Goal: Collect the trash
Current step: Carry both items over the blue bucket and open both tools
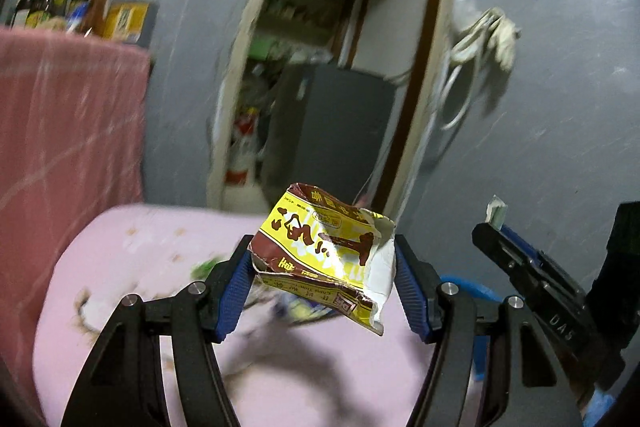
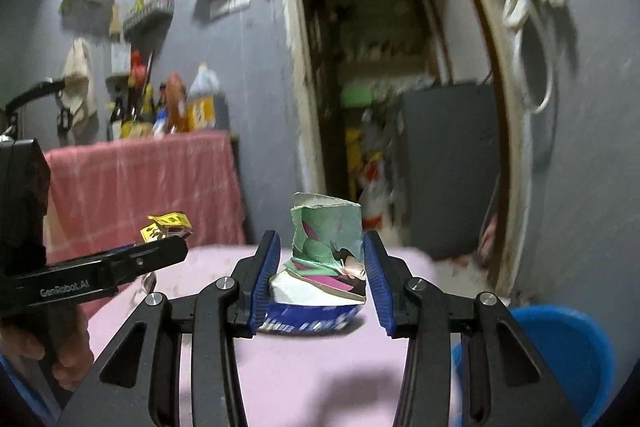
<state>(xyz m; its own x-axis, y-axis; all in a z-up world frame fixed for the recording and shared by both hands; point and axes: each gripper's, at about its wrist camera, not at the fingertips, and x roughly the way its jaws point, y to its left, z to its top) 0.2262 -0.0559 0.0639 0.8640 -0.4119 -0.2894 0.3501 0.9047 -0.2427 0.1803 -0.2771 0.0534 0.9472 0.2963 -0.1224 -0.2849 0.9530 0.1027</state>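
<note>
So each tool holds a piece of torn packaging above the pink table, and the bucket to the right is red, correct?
Not quite: the bucket is blue, as the right wrist view shows. The rest stands: the left tool holds a yellow wrapper, the right tool a green carton piece.

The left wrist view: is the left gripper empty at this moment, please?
No, the left gripper is shut on a crumpled yellow and brown wrapper between its blue pads.
</note>
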